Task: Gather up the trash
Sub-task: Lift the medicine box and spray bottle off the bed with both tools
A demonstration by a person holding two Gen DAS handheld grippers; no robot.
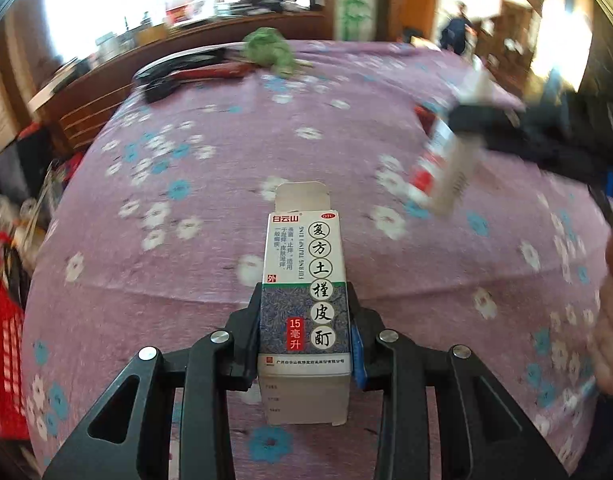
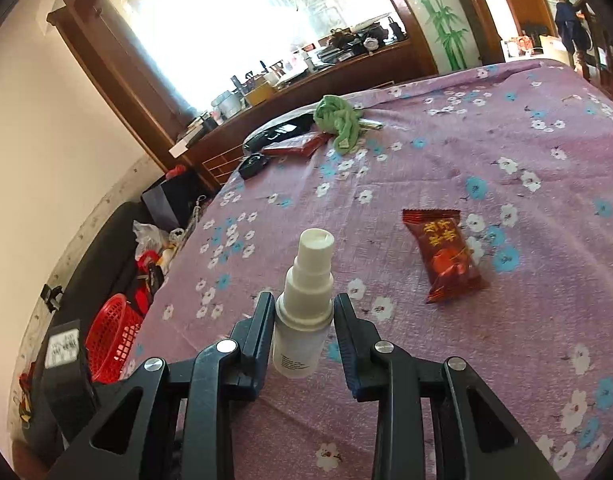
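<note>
My left gripper (image 1: 306, 340) is clenched on the medicine box (image 1: 306, 292); my right gripper (image 2: 304, 328) grasps the white spray bottle (image 2: 304, 304), red snack packet (image 2: 446, 256) at two o'clock

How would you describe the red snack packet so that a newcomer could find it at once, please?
Start from the purple flowered bedspread that fills the view. Near its middle, just right of the white spray bottle between the right gripper's fingers, lies the red snack packet. It is the only loose wrapper there: dark red, crimped ends, gold characters, lying flat and untouched.
</note>
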